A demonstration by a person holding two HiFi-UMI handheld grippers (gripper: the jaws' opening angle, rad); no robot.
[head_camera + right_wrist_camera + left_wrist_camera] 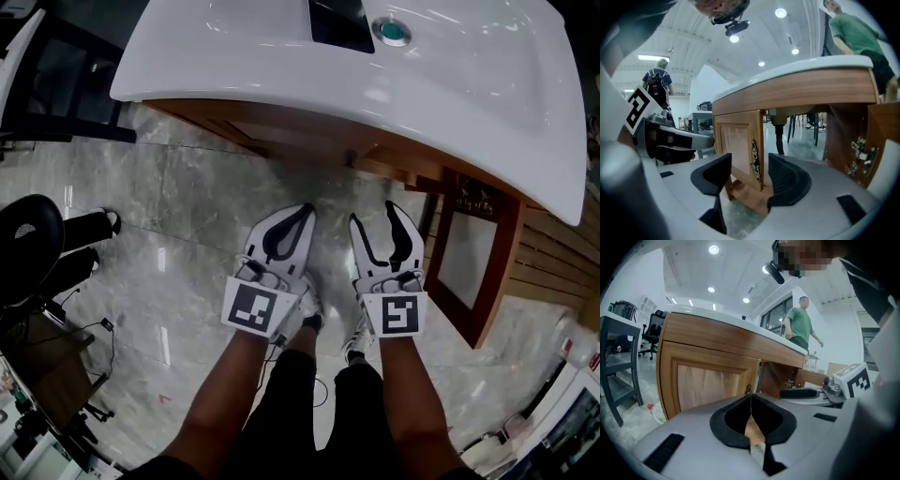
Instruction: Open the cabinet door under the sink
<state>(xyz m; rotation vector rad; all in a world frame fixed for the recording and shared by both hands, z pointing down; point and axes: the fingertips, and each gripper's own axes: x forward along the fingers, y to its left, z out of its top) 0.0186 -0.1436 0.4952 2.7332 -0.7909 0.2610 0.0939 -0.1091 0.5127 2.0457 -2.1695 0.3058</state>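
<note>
Under the white sink (pixel 450 103), one cabinet door (pixel 473 258) stands open at three o'clock, the other door (pixel 736 140) shut at twelve. The right tool (pixel 374 214) is spread and empty, the left tool (pixel 300 212) clenched on nothing. Closing off-centre on the small handle (pixel 754 161) could let it slip.

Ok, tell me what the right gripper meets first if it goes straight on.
Probably the closed brown wooden cabinet door, near its ornate metal handle, framed between the right gripper's open jaws.
</note>
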